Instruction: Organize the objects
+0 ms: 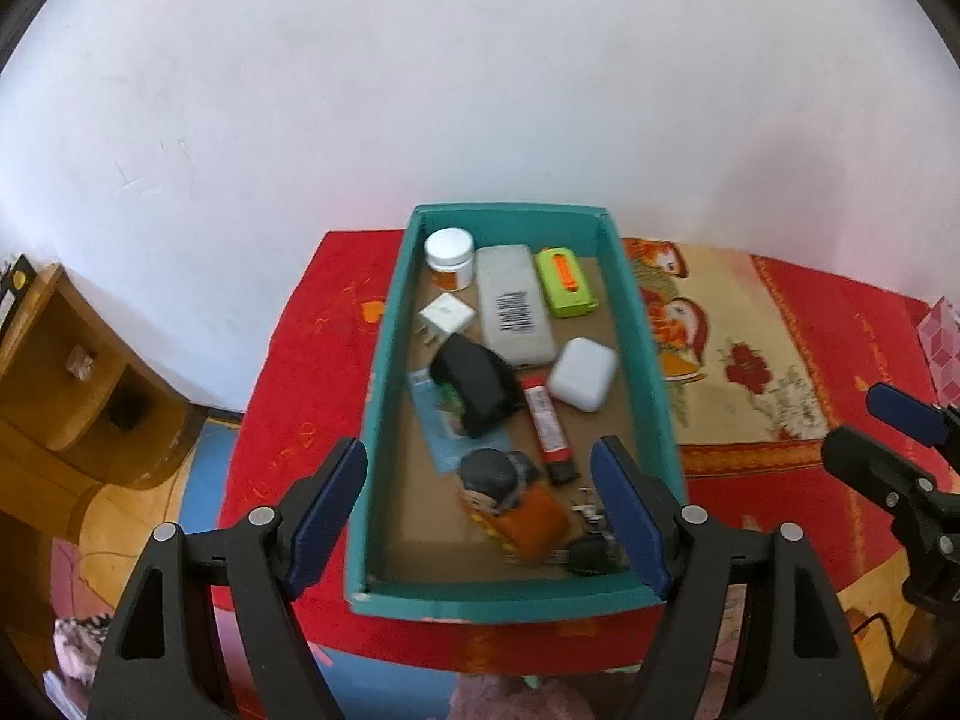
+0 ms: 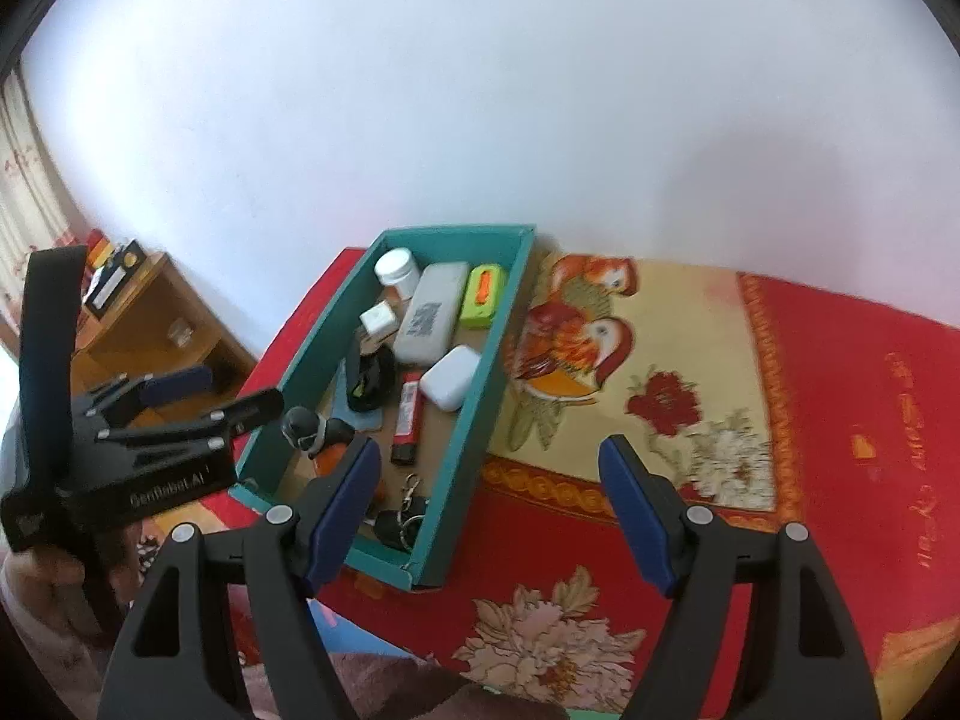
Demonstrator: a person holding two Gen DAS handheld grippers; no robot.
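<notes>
Both hand-held grippers clear of the filled box

The left hand-held gripper (image 1: 480, 516) and right hand-held gripper (image 2: 489, 513) hang spread wide and empty above the near end of the teal box (image 1: 636, 306), where the sorted items lie collected on the red blanket (image 2: 840, 420).

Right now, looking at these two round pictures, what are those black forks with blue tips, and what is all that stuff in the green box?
There is no robot here. A person holds a hand tool in each hand, and each tool ends in a two-fingered claw with blue pads. A wide-angle camera on each tool looks along its fingers, hence the round pictures: one from the left claw, one from the right claw. Both claws are open and hold nothing.

Below them a teal cardboard box sits on a red flowered blanket. Inside lie a white jar, a grey power bank, a green case, a white charger plug, a white earbud case, a red stick, a small figurine and keys.
</notes>
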